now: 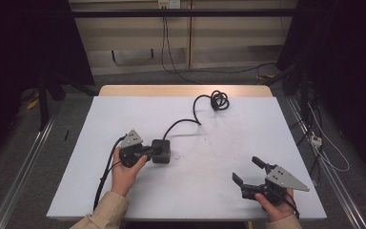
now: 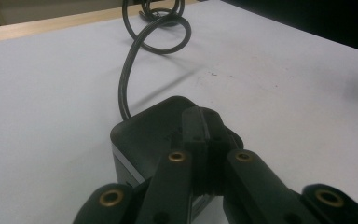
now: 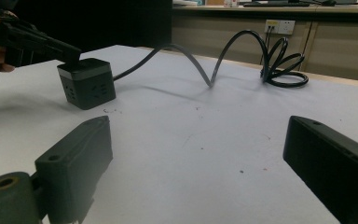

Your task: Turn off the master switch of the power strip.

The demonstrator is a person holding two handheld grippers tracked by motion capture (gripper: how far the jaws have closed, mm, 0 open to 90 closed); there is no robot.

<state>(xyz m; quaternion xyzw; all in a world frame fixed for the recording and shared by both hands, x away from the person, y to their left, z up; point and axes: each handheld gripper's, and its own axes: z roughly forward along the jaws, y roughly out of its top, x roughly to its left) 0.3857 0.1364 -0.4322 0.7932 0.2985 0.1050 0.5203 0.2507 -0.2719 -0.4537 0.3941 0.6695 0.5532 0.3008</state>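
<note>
Cube socket sits on the white table, left of centre, slightly tilted in the right gripper view, its outlet face turned toward that camera. Its black cord leaves the far side, arches above the surface and ends in a loose coil near the table's far edge. Left gripper, held in the left hand, has its jaws pressed flat together with nothing between them; the closed tips rest on the cube's top near edge, as seen in the left gripper view and from the side in the right gripper view. Right gripper, held in the right hand, lies low at the near right of the table, well apart from the cube, jaws spread wide and empty; bare tabletop shows between them in its own view.
</note>
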